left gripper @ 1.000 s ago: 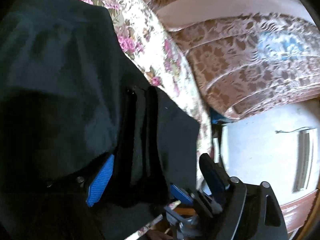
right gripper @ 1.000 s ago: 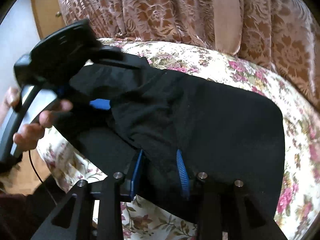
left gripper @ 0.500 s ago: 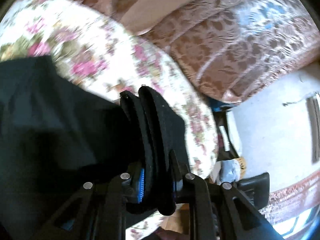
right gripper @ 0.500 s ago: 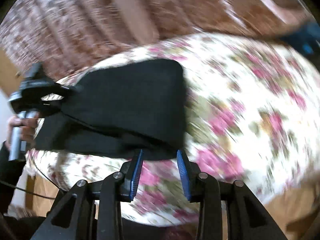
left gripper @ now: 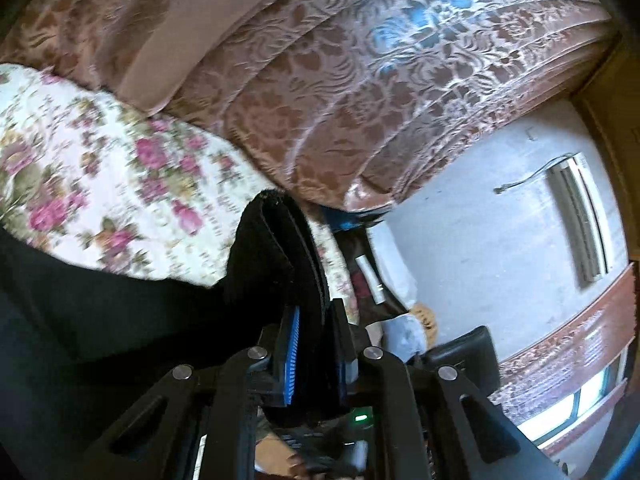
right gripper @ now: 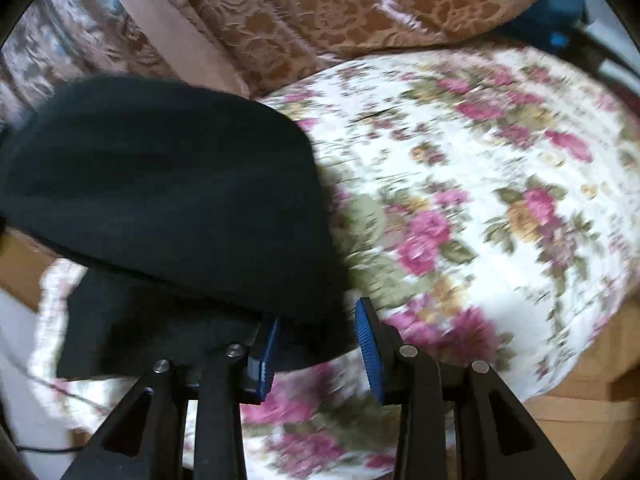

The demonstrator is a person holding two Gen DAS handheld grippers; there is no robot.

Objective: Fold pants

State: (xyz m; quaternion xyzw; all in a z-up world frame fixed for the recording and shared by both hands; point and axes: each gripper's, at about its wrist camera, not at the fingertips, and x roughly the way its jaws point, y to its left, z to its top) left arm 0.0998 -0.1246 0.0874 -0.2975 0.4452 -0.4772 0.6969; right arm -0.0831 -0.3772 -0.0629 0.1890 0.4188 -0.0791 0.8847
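The left claw (left gripper: 314, 344), its jaws just closing, is clamping the black pants (left gripper: 276, 248); the right claw (right gripper: 318, 354) is gaping, with pants fabric lying between its pads unpressed.

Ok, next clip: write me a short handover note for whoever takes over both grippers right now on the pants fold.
Left gripper: jaws have just been closing, now clamped on a bunched edge of the black pants, lifted off the floral bedspread.
Right gripper: open, the pants' near edge between its pads, not pinched.
Pants: dark folded stack on the left part of the bedspread.
Done: some layers already doubled over.
Left: probably carry the held edge across, lay it down, release, smooth.
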